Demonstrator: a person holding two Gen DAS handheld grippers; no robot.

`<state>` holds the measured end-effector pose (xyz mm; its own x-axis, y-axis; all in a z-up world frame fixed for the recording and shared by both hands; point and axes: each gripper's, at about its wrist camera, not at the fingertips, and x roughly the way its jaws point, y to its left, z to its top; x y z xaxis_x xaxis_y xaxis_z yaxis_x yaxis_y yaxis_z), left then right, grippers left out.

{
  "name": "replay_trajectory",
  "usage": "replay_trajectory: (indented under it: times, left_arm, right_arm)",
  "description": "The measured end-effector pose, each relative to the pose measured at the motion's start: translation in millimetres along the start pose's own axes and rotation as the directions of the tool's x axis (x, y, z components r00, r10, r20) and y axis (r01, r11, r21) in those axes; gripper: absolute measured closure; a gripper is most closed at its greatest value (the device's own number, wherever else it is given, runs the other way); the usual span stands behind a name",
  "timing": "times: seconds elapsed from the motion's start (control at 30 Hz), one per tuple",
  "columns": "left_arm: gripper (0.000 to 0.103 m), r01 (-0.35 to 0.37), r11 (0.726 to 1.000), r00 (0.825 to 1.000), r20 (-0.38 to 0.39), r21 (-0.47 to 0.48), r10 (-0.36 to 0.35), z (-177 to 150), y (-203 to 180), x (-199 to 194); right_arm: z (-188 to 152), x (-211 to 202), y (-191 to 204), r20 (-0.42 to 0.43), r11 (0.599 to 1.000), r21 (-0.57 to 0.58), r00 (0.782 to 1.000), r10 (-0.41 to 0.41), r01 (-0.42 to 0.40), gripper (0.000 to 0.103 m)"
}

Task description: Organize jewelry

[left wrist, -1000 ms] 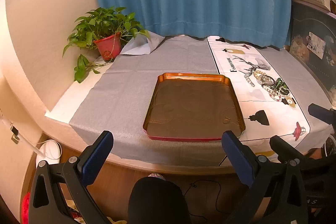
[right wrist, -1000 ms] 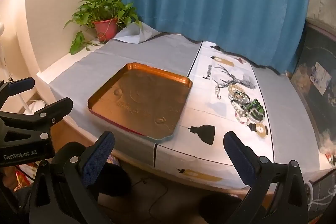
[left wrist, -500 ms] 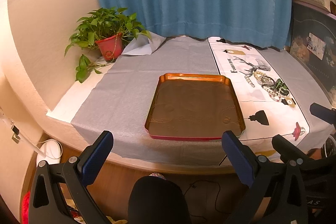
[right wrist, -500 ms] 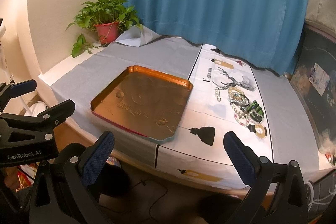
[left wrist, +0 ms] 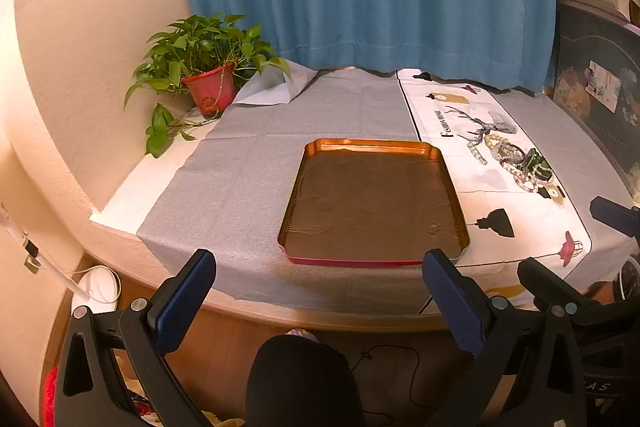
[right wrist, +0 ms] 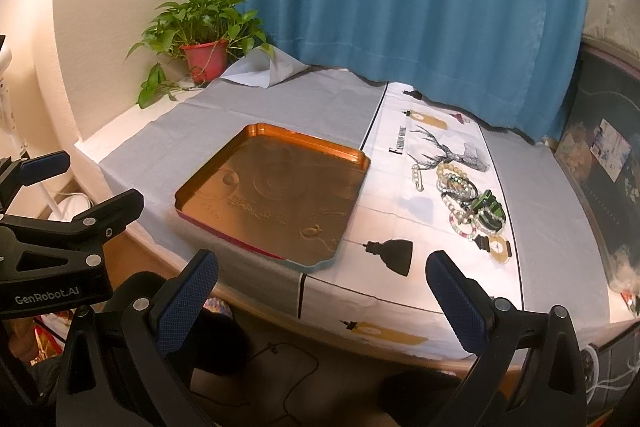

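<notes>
Both the left hand-held gripper [left wrist: 318, 291] and right hand-held gripper [right wrist: 320, 291] are wide, empty. The bracelets [right wrist: 466, 197] are light, limp and tangle-prone; pinch one strand at the pile's edge.

beaded bracelets [right wrist: 468, 197] heaped, right of copper tray [right wrist: 362, 163]
</notes>
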<state>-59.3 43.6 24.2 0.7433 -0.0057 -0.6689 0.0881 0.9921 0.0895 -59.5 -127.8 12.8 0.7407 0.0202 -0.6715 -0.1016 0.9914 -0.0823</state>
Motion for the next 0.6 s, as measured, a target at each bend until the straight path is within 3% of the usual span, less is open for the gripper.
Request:
replay_trajectory:
  times: [0.6]
  left_arm:
    - [0.0, 0.015, 1.0, 1.0, -0.022, 0.013, -0.015, -1, 12, -3]
  right_arm:
    - [-13, 10, -6, -0.038, 0.997, 0.061, 0.998, 0.058, -0.055, 0.0]
